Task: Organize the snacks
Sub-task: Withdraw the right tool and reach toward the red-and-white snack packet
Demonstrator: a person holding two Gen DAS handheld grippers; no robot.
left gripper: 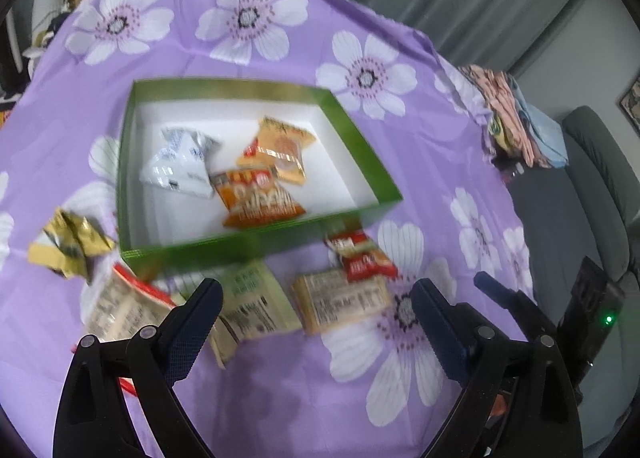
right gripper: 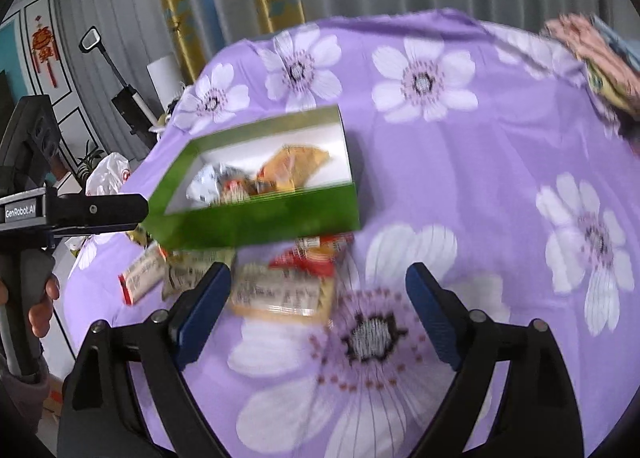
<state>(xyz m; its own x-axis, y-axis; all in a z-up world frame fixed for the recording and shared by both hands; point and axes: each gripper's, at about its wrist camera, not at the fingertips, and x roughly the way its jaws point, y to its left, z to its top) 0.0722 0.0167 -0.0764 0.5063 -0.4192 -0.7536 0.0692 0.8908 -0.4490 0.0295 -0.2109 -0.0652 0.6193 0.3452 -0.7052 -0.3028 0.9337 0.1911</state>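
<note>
Tongs on both sides, left tongs (left gripper: pixel 316 294) and right tongs (right gripper: pixel 318 278), gape empty above loose snack packets (left gripper: pixel 340 300) at six o'clock of the green box (left gripper: pixel 256 246).

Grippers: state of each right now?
Left gripper: open, holding nothing.
Right gripper: open, holding nothing.

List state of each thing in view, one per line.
green box: open, three packets inside
gold packet: crumpled, on the cloth left of the box
red packet: on the cloth, outside the box
left gripper: open, empty
right gripper: open, empty
</note>
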